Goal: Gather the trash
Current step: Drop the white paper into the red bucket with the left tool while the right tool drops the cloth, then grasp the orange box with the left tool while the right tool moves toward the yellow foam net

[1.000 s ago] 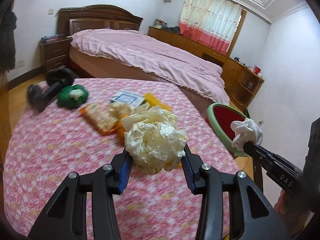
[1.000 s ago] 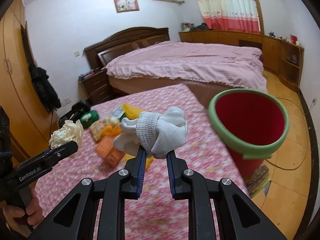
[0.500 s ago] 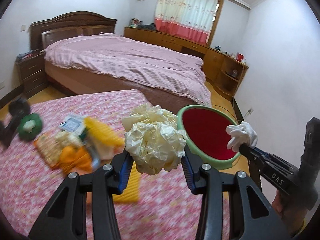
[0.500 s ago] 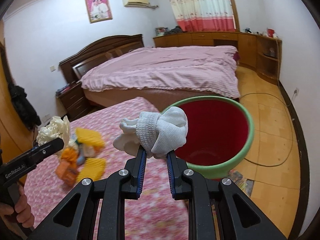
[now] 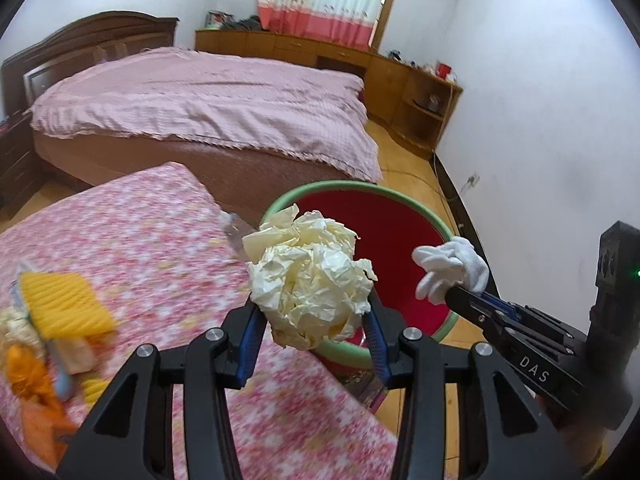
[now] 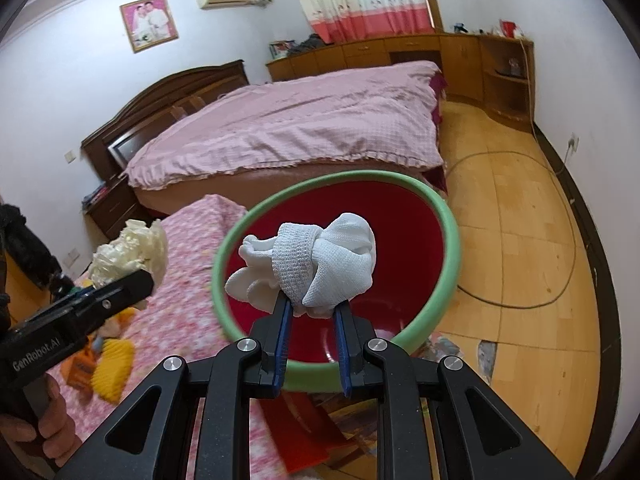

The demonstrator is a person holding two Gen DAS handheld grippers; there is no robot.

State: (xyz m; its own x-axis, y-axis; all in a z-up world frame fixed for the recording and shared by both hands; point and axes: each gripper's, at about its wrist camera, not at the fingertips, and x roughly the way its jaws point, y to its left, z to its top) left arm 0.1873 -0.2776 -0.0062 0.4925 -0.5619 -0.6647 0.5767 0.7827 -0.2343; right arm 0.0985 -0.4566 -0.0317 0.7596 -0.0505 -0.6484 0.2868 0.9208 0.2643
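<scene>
My right tool [image 6: 310, 312] grips the white glove [image 6: 320, 260] directly over the bin [image 6: 450, 240]; my left tool [image 5: 312, 328], clamping crumpled paper [image 5: 310, 276], sits just short of its rim.

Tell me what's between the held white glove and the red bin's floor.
Nothing: the right wrist view shows the white glove in the right gripper over the red bin's open mouth.

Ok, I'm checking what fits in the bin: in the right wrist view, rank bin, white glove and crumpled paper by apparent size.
1. Red bin with green rim
2. White knitted glove, though it is nearest the camera
3. Crumpled cream paper ball, partly hidden, so unsure
</scene>
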